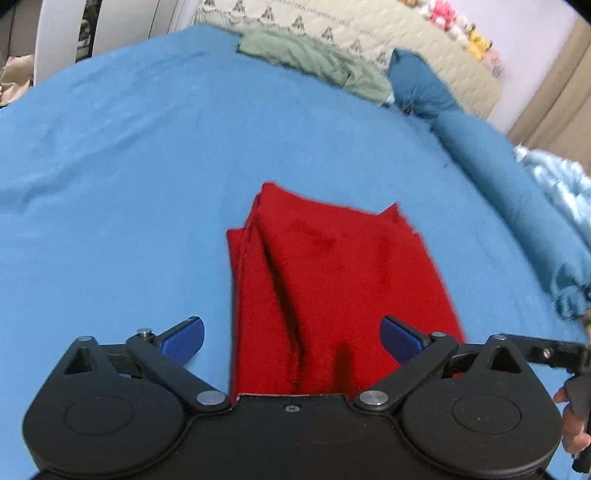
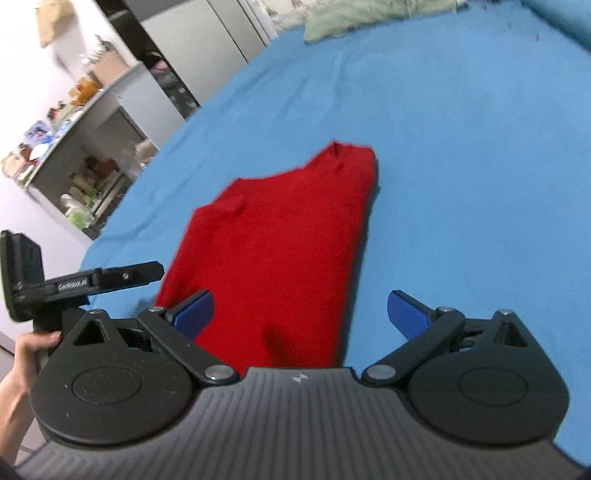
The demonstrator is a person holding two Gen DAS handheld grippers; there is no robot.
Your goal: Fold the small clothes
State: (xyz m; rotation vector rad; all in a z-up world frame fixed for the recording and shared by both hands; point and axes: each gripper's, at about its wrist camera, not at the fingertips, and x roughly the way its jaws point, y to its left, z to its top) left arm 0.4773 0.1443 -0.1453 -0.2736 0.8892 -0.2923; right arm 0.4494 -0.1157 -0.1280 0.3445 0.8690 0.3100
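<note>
A red garment point(image 1: 332, 280) lies folded into a long strip on the blue bed sheet point(image 1: 122, 192). It also shows in the right wrist view point(image 2: 280, 243). My left gripper point(image 1: 291, 338) is open, its blue pads apart, held above the near end of the garment. My right gripper point(image 2: 301, 314) is open too, above the near end of the garment, holding nothing. The other gripper's body point(image 2: 55, 284) shows at the left of the right wrist view.
A green garment point(image 1: 314, 59) lies crumpled at the far edge of the bed, also in the right wrist view point(image 2: 362, 14). A blue pillow point(image 1: 421, 85) and a light blue blanket point(image 1: 557, 184) lie to the right. A cluttered shelf point(image 2: 81, 147) stands beside the bed.
</note>
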